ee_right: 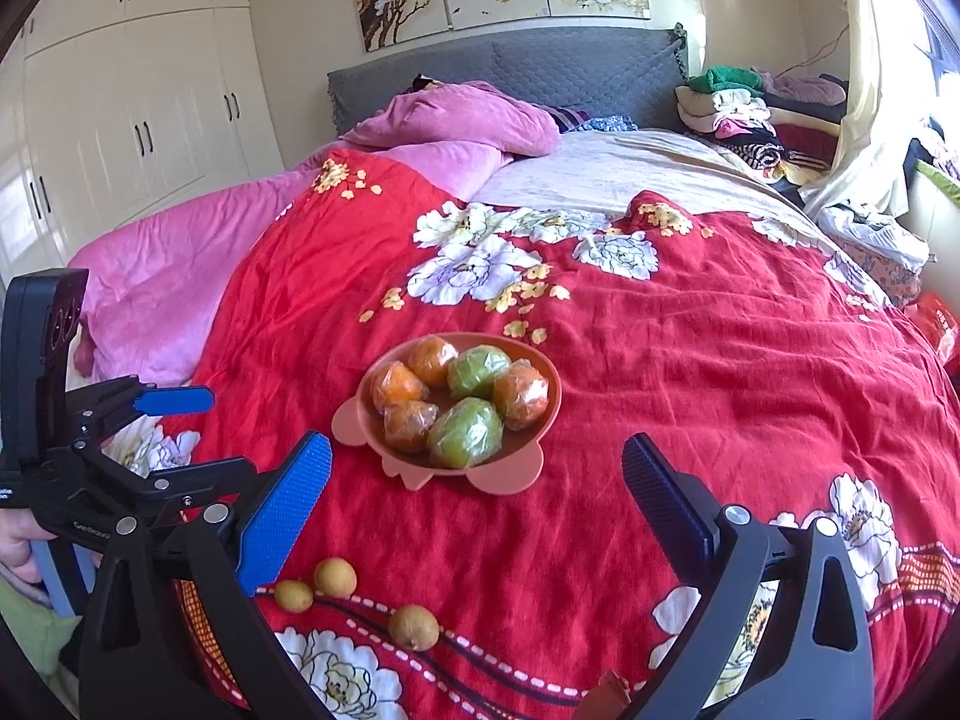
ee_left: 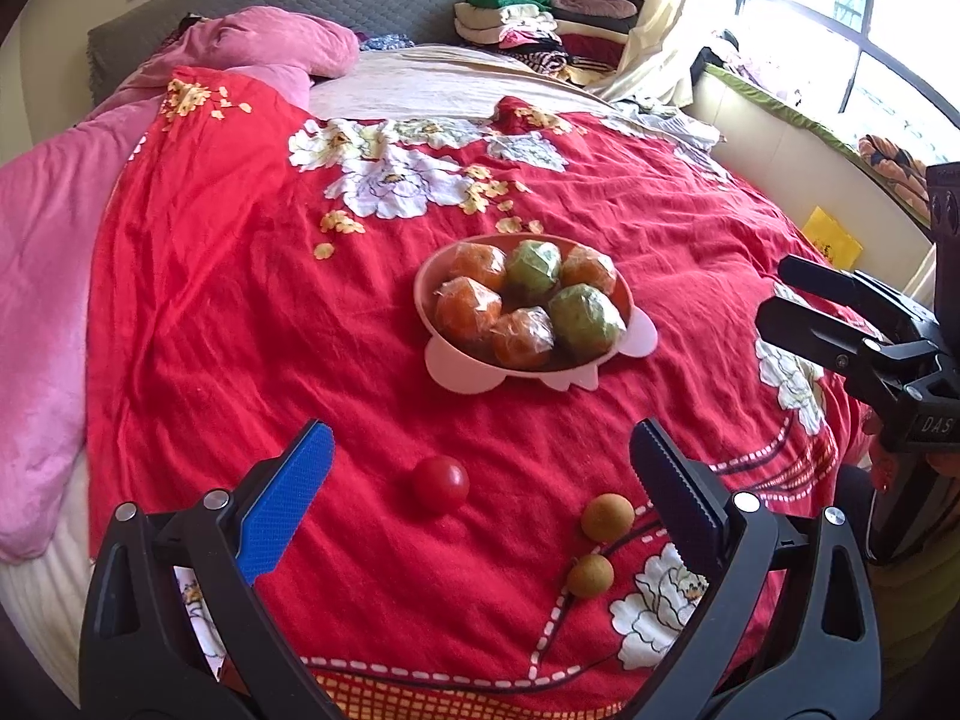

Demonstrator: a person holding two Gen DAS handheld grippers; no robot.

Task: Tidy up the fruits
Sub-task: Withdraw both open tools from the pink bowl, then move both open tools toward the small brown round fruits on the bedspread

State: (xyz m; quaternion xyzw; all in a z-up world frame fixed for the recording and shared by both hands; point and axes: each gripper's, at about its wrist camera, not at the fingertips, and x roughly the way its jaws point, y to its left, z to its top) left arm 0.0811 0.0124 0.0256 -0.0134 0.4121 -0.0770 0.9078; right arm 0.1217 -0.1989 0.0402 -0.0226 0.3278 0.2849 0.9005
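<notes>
A pink bowl point(ee_left: 641, 333) on the red floral bedspread holds several plastic-wrapped orange and green fruits point(ee_left: 585, 313); it also shows in the right wrist view point(ee_right: 354, 420). A small red tomato point(ee_left: 440, 483) and two brown longans point(ee_left: 607, 516) point(ee_left: 590, 575) lie loose on the spread just ahead of my left gripper point(ee_left: 480, 468), which is open and empty. My right gripper point(ee_right: 477, 468) is open and empty, with three longans point(ee_right: 335, 576) point(ee_right: 294, 595) point(ee_right: 413, 627) near its left finger. Each gripper shows in the other's view, the left one point(ee_right: 174, 402) and the right one point(ee_left: 786, 294).
A pink quilt point(ee_left: 54, 252) lies bunched along the left of the bed. Folded clothes point(ee_left: 528, 24) are stacked at the back right by the grey headboard point(ee_right: 540, 66). A window ledge point(ee_left: 798, 138) runs along the right. White wardrobes point(ee_right: 132, 102) stand at left.
</notes>
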